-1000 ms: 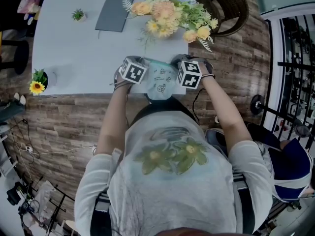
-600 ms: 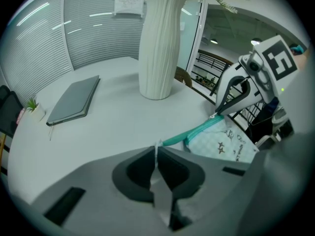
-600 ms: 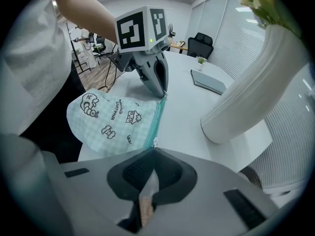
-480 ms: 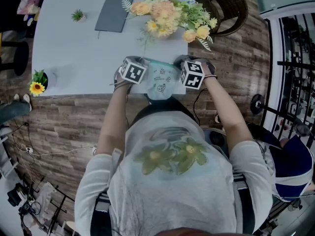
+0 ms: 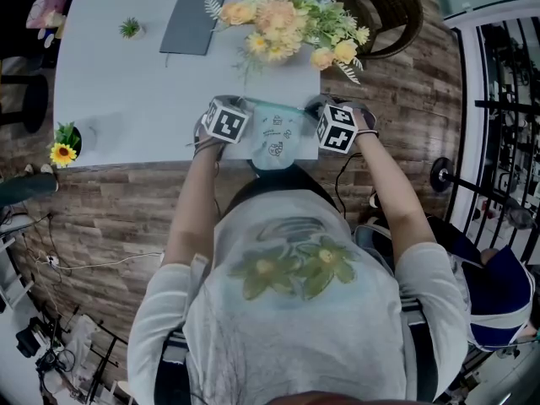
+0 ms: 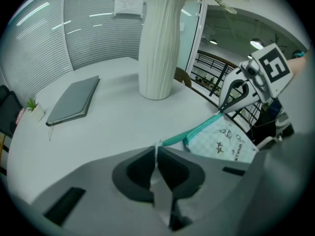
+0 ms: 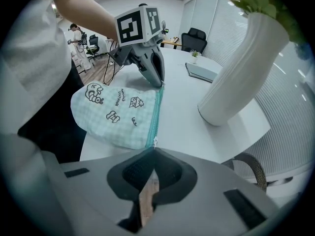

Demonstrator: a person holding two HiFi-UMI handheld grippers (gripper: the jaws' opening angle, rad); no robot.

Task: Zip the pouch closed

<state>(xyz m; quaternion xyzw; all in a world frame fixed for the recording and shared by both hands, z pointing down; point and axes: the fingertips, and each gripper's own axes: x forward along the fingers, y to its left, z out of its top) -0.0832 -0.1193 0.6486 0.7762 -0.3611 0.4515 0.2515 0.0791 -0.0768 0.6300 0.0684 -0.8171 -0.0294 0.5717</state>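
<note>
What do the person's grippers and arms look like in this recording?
The left gripper and right gripper are both grey plastic with dark, scooped jaw pads, tapering to a narrow tip. Each carries a white cube printed with black square markers. The person wears a pale short-sleeved T-shirt with a flower print.

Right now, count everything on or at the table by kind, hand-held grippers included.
pouch: 1
vase of flowers: 1
notebook: 1
small plants: 2
hand-held grippers: 2
Total: 7
</note>
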